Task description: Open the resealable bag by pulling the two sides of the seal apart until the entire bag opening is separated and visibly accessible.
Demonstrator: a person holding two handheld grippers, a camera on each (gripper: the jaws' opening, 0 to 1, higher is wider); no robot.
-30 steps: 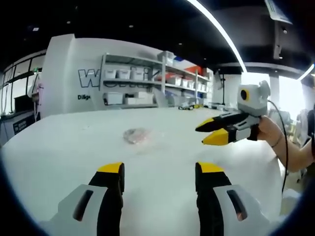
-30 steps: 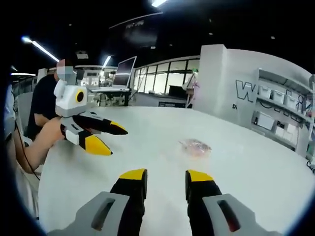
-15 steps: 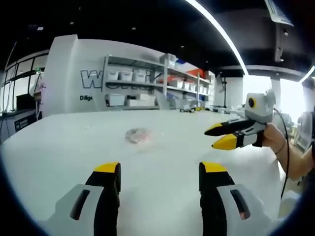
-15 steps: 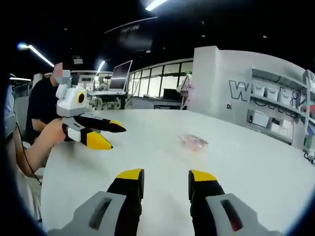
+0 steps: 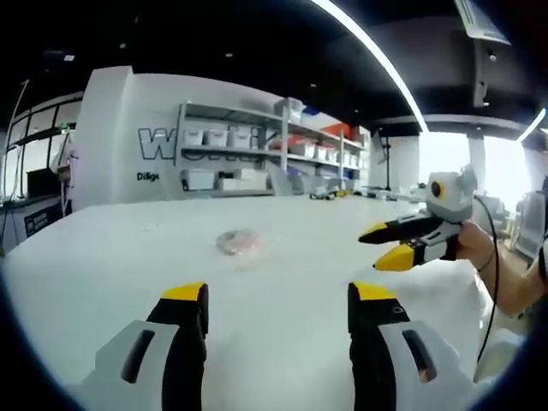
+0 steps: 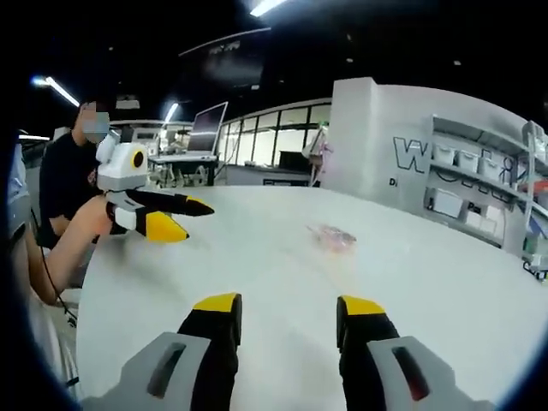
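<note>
A small clear resealable bag (image 5: 238, 241) with pinkish contents lies flat on the white table (image 5: 103, 265), well ahead of both grippers; it also lies at mid-table in the right gripper view (image 6: 334, 237). My left gripper (image 5: 278, 295) is open, its yellow-tipped jaws wide apart with nothing between them. My right gripper (image 6: 282, 306) is open too and holds nothing. In the left gripper view the right gripper (image 5: 390, 244) comes in from the right, held by a hand. In the right gripper view the left gripper (image 6: 175, 217) comes in from the left, above the table.
The white table (image 6: 428, 282) is wide and bare around the bag. Behind it stand a white wall with shelving and bins (image 5: 248, 154). A seated person in dark clothes (image 6: 64, 184) is at the far left of the right gripper view, near desks with monitors (image 6: 210, 128).
Both views have shifted slightly as the hands moved. The jaws of both grippers stand a little wider apart. The bag has not moved on the table.
</note>
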